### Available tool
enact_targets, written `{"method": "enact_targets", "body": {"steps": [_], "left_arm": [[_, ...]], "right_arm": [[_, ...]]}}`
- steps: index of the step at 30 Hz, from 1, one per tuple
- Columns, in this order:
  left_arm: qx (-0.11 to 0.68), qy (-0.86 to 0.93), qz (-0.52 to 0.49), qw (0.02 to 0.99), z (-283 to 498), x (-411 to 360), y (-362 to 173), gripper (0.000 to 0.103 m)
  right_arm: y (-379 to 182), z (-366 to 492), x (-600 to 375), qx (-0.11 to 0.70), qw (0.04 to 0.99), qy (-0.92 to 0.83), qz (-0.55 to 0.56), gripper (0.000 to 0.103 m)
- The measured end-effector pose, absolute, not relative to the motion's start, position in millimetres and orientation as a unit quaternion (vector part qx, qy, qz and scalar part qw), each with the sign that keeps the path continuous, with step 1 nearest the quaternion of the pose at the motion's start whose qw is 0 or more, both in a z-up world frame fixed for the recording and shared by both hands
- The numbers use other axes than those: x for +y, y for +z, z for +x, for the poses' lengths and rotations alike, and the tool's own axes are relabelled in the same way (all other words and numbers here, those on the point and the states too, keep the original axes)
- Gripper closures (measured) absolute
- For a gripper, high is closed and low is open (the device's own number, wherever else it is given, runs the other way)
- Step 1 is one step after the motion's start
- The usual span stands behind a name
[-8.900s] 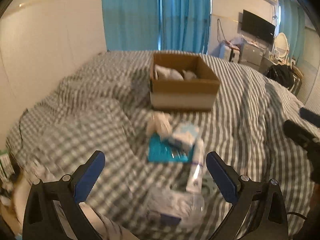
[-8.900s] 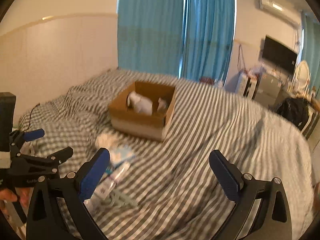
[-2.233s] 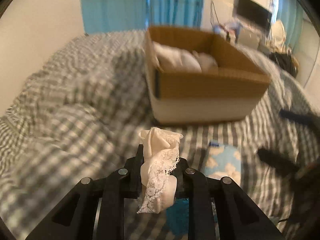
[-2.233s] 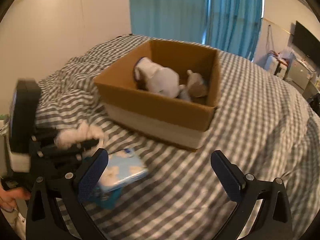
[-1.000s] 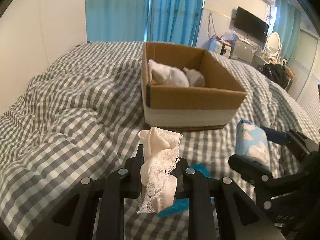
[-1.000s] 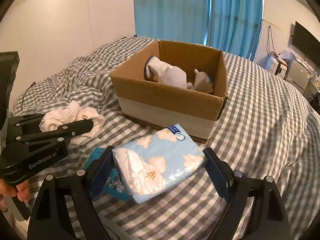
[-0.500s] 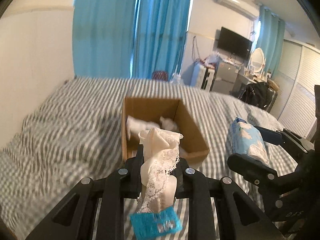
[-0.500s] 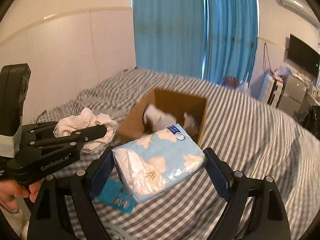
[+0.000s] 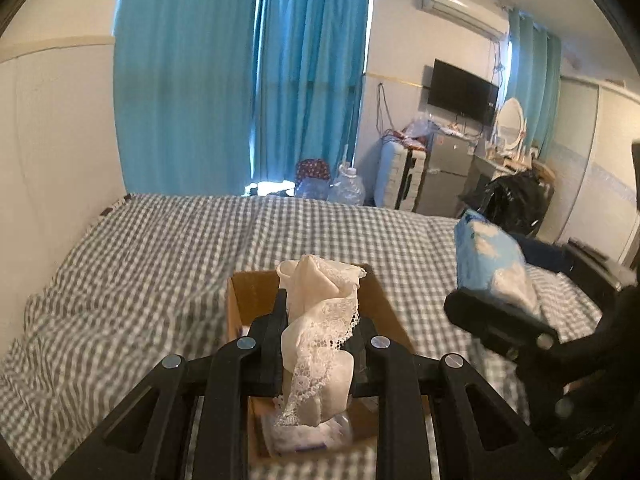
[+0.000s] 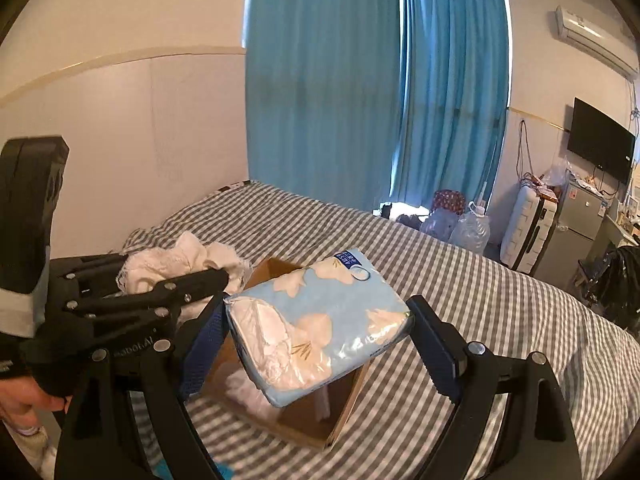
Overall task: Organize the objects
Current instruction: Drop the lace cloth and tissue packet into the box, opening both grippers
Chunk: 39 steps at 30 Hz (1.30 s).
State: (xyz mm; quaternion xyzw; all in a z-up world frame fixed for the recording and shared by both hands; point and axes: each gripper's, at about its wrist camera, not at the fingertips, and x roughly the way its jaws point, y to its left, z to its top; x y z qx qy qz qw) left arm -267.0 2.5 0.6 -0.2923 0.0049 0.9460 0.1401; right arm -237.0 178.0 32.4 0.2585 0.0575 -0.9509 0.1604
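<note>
Two items held: cream lace cloth (image 9: 320, 320), blue floral tissue pack (image 10: 316, 324).

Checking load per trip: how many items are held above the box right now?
2. The lace cloth is clamped in the left tool; the tissue pack is clamped in the right tool. Both hang over the cardboard box, whose contents are mostly hidden.

Right gripper (image 10: 318, 334) clamps a tissue pack (image 10: 316, 324) above the box (image 10: 344, 408); left gripper (image 10: 224, 276) grips lace cloth (image 10: 176, 258).
</note>
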Motion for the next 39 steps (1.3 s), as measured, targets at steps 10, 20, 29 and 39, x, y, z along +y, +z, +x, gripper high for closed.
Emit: {"method": "enact_targets", "body": {"steps": [10,20,29,39], "left_arm": [[0.006,0.931,-0.338,0.139,-316.8,6.7,-49.4,0.081],[0.003,0.912,-0.385,0.142,-333.7,16.3,-89.7,0.081],[-0.019,0.912,-0.389,0.131,-316.0,11.1,-81.1,0.029],[-0.007,0.935,-0.335,0.118,-244.4,6.2,-10.9,0.000]], "right_arm": [[-10.1,-319.8,178.6,0.048,0.147,-0.943,0.295,0.016],[-64.0,-358.1,177.2,0.041,0.146,-0.930,0.335,0.015],[-42.0,-338.5,192.3,0.017,0.131,-0.946,0.297,0.000],[34.5,-257.4,211.8,0.020,0.103,-0.959,0.263,0.000]]}}
